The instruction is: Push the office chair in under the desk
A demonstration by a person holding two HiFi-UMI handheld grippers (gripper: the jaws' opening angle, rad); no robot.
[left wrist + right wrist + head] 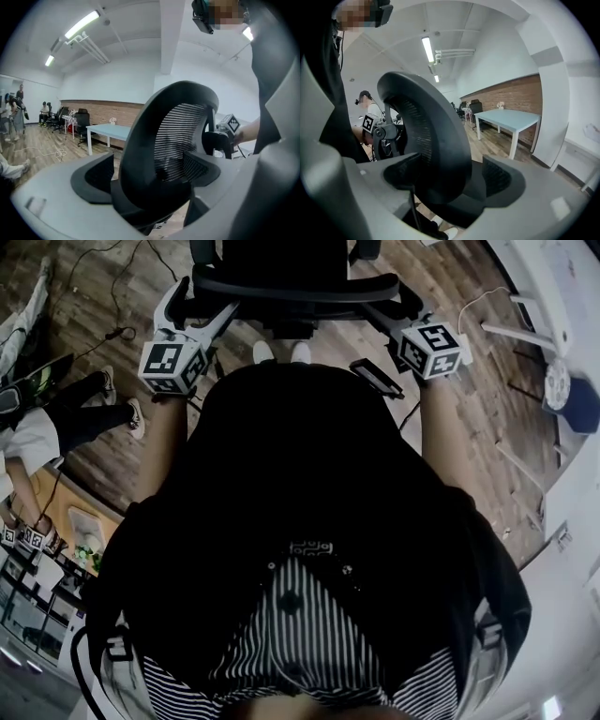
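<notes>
Looking down from the head view: black mesh-backed office chair stands on the brown wood-plank floor right ahead of the operator's body, backrest toward them. I have a tong at each upper side of that backrest.

Left gripper, grey with its marker cube: jaws spread wide in its own view, the backrest's dark curved rim standing between them. Its left pad sits just beside the rim; I see no pinch on it.

Right gripper: same picture from the other side. Jaws spread wide, rim of the backrest between them, and the right-hand pad stands apart from the frame. I cannot tell whether its left pad touches.

Each gripper view shows the opposite tong past the mesh.

Background: white-topped table on white legs near a red brick wall, well apart from the chair. Fluorescent strip lights overhead. A second person sits on the floor off to the left in the head view.
</notes>
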